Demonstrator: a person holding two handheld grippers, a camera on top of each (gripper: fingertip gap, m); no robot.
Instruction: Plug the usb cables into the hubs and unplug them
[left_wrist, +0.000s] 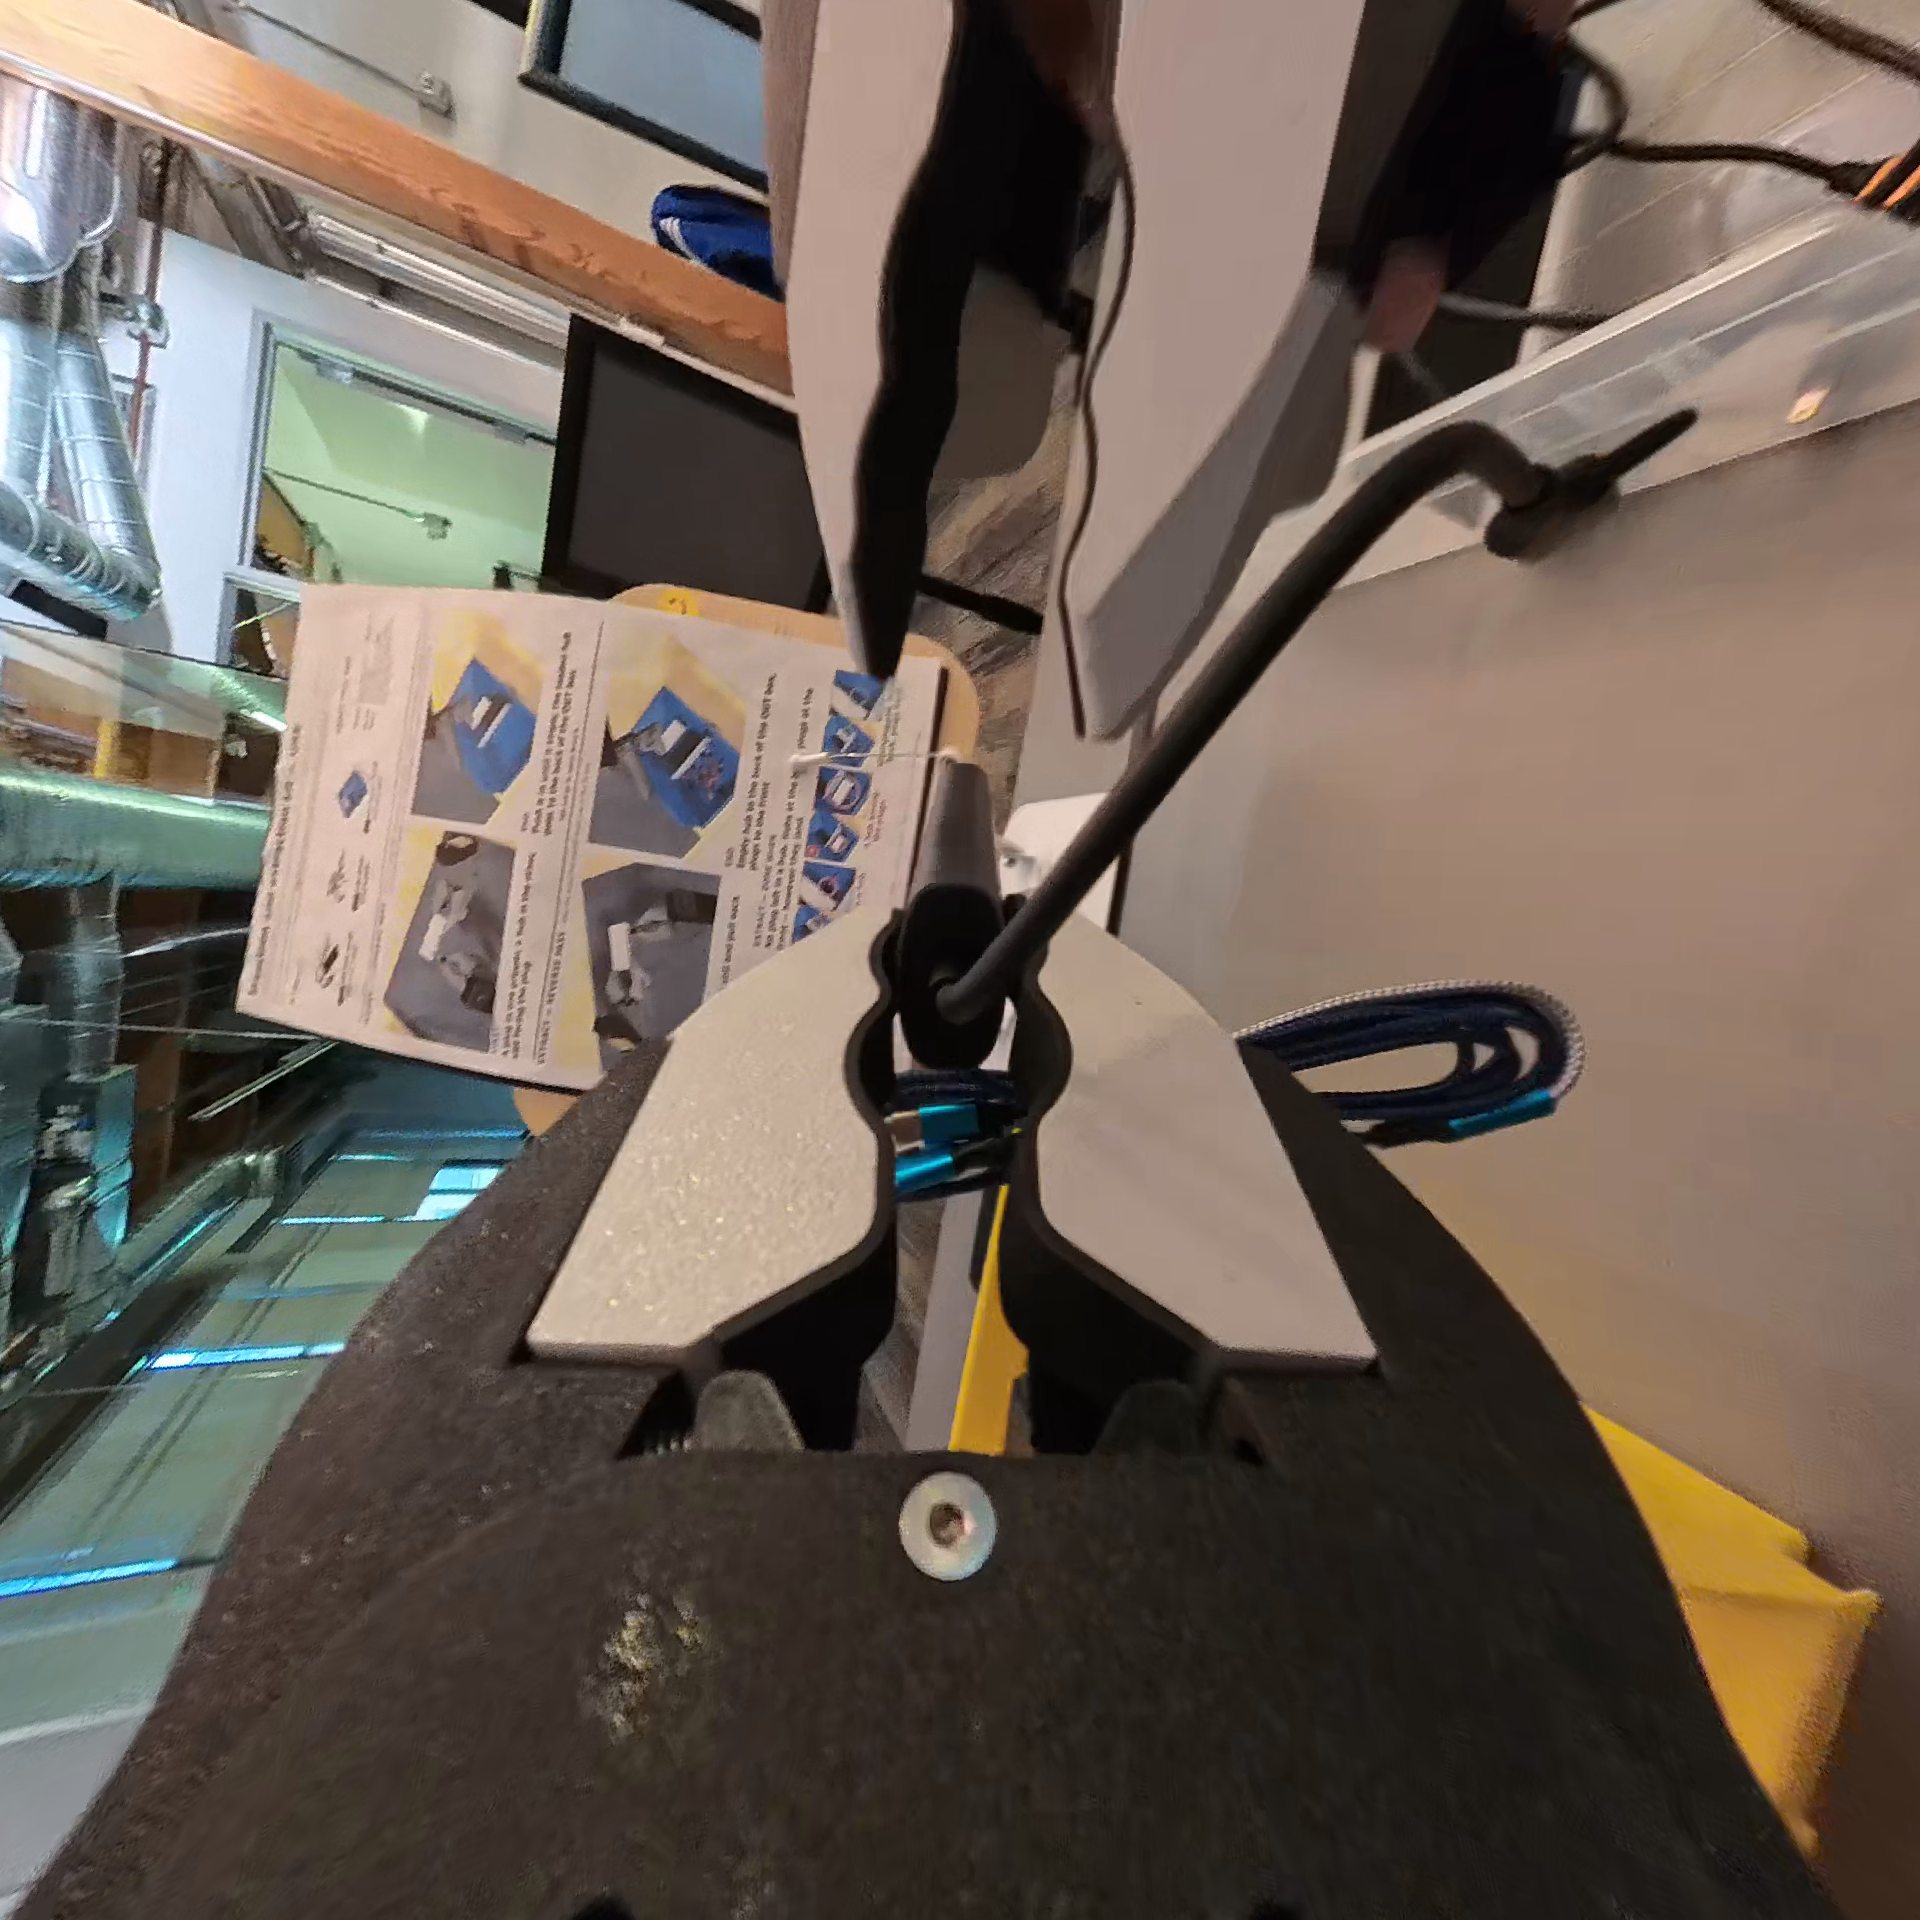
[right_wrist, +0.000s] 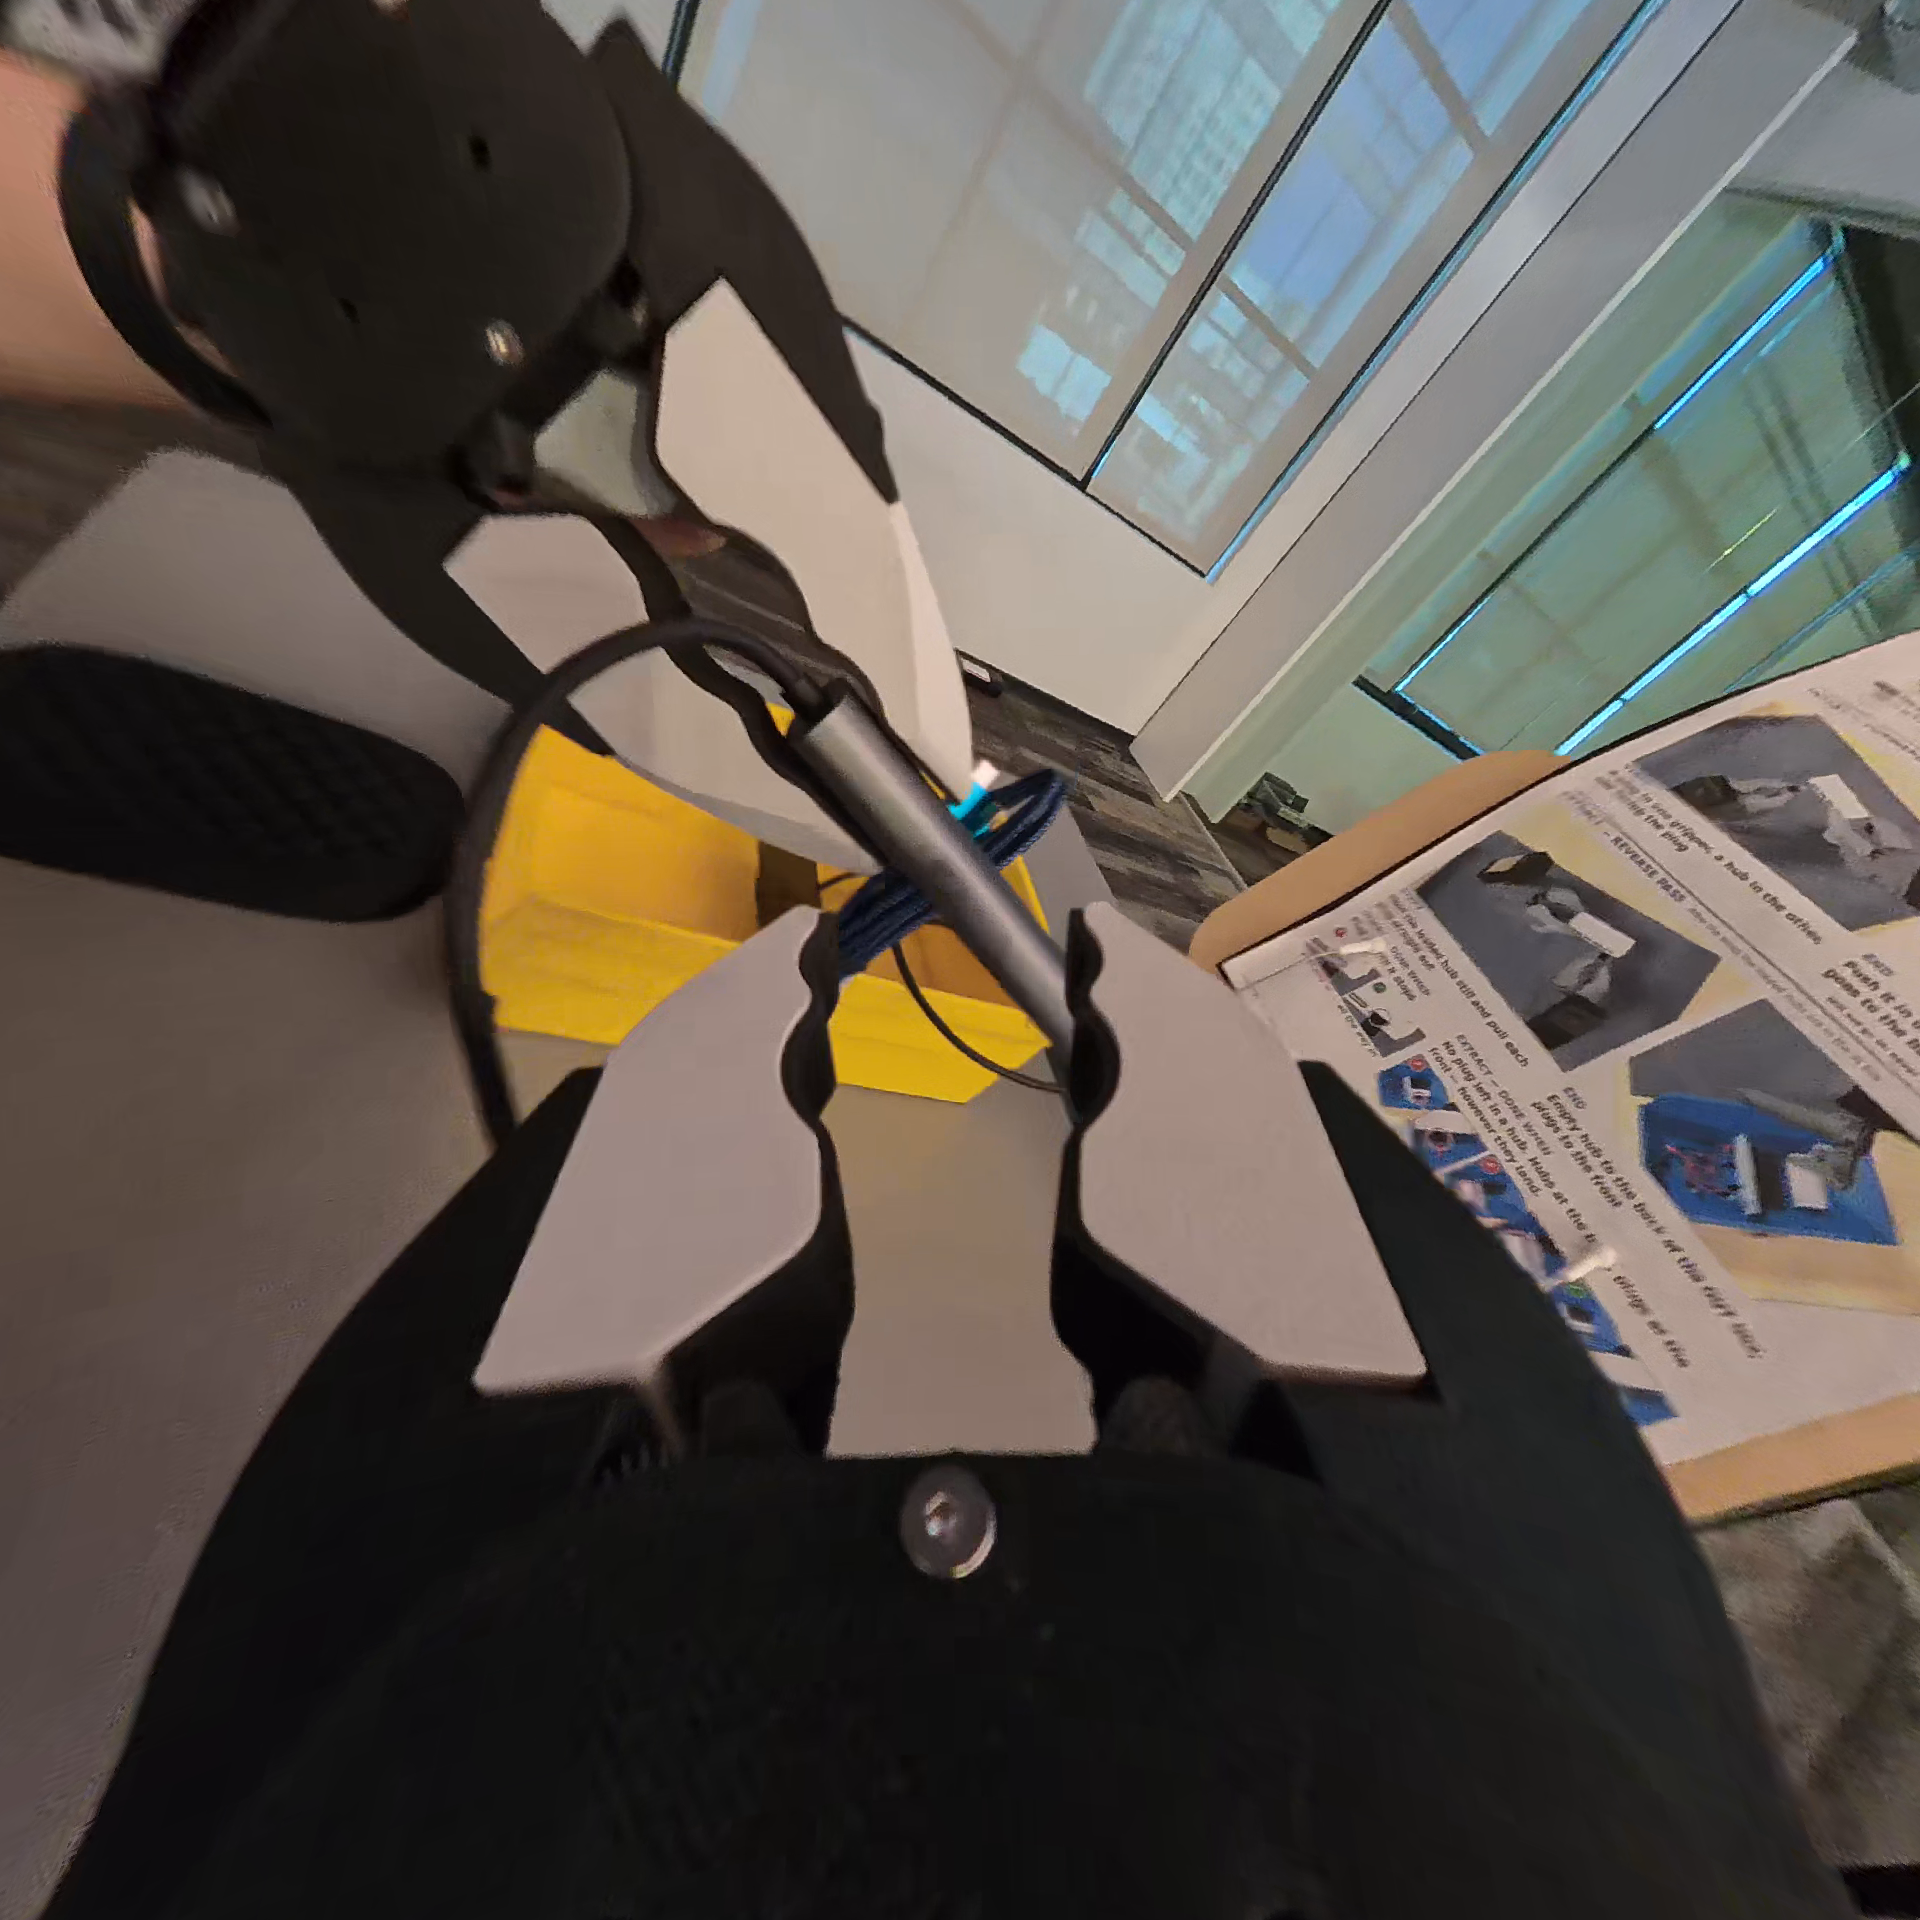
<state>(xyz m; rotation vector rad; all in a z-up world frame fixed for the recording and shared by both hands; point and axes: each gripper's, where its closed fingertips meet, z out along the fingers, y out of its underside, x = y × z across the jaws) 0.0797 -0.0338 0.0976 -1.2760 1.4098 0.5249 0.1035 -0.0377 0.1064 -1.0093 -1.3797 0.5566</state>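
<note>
Hub (right_wrist: 940, 868): one, grey, pinched in left tongs (left_wrist: 951, 987); right tongs (right_wrist: 945, 997) spread; one yellow bin (right_wrist: 623, 914).

Both wrist cameras look along their claws, facing each other closely, sharing the hub (left_wrist: 951, 894).

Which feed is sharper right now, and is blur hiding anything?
Left wrist view: hub in the left hand-held gripper is sharp; the right hand-held gripper beyond is smeared. Right wrist view: generally softer, left gripper body motion-blurred, wide-angle bending of the window frames.
</note>
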